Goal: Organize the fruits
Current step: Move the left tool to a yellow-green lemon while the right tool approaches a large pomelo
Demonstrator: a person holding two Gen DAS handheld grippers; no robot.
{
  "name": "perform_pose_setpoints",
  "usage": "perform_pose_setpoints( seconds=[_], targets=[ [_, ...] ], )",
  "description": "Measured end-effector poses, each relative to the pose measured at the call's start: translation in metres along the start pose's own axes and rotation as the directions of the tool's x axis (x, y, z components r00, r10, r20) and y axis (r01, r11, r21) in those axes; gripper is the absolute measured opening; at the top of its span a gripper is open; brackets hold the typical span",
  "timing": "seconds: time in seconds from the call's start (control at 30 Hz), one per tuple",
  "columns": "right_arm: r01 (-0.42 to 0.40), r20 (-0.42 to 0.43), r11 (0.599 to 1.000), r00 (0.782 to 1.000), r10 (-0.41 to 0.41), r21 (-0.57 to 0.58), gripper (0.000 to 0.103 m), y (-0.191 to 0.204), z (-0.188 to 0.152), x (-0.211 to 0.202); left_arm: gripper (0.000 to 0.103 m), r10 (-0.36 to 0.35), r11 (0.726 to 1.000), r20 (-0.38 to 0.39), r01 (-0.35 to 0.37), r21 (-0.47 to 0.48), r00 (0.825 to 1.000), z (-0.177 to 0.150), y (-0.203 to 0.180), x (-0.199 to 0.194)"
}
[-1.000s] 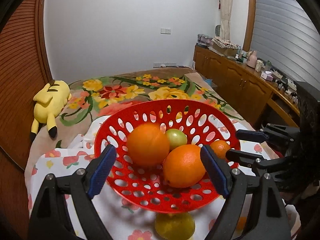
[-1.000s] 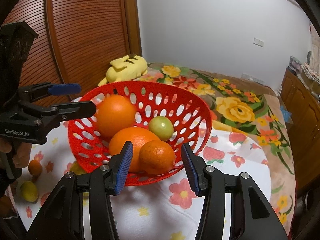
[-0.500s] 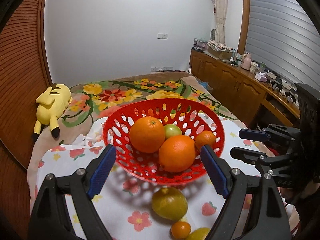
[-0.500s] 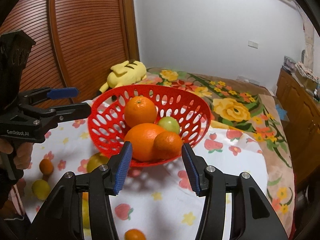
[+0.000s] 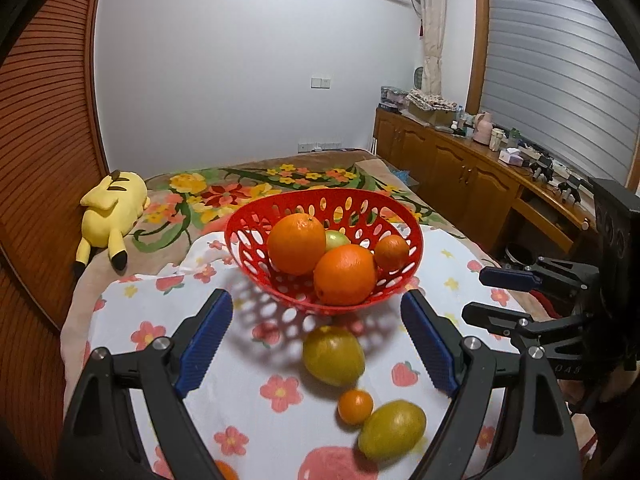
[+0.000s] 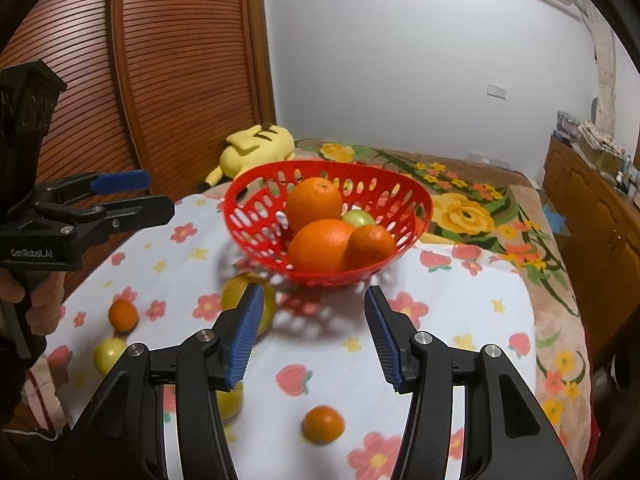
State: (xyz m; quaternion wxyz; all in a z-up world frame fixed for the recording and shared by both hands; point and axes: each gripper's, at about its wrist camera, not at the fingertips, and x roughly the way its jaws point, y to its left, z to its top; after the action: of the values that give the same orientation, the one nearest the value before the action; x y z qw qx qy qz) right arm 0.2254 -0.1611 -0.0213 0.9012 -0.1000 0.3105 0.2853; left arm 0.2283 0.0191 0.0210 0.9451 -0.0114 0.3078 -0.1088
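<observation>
Currently both tools hang back from the red basket (image 5: 400,220), empty. Left gripper (image 5: 316,340): jaws spread wide, nothing between. Right gripper (image 6: 314,332): same, parted and holding nothing.

Basket sits on the floral cloth (image 5: 256,412) toward its far side, carrying two large oranges (image 5: 345,274), a small orange (image 5: 391,253) and a green fruit (image 5: 337,240) tucked behind; deep walls keep round fruit from rolling.

Loose fruit lies on the near cloth: a yellow-green fruit (image 5: 333,355) just in front of the basket, a small tangerine (image 5: 355,406) touching or nearly touching a second yellow fruit (image 5: 392,429); blur there leaves contact uncertain. The right view adds a tangerine (image 6: 323,424) near centre.

Open cloth to the left gives approach room. Cloth edge drops off near left; the plush toy (image 5: 110,210) lies well clear.
</observation>
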Motion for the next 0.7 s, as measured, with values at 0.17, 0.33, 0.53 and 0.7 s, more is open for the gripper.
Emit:
perform_pose_setpoints(
  seconds=[0.17,0.33,0.53,0.7],
  targets=[
    [0.000,0.004,1.000,1.000,0.000,0.002,0.054,0.015,-0.010,-0.010,0.087,0.002,1.000,0.006,-0.002,0.005,1.000,-0.013,0.001,-0.014],
    [-0.007,0.003,1.000,1.000,0.007,0.008,0.056,0.031,-0.022,-0.015,0.087,-0.023,1.000,0.023,0.023,-0.005,0.999,-0.033,0.005,-0.028],
    [-0.015,-0.015,1.000,1.000,0.016,0.019,0.062,0.052,-0.040,-0.010,0.087,-0.017,1.000,-0.001,0.017,-0.011,1.000,-0.062,0.013,-0.032],
    [-0.026,-0.033,0.999,0.999,0.027,0.031,0.066,0.065,-0.054,-0.001,0.087,-0.003,1.000,-0.047,0.001,-0.025,0.999,-0.087,0.023,-0.031]
  ],
)
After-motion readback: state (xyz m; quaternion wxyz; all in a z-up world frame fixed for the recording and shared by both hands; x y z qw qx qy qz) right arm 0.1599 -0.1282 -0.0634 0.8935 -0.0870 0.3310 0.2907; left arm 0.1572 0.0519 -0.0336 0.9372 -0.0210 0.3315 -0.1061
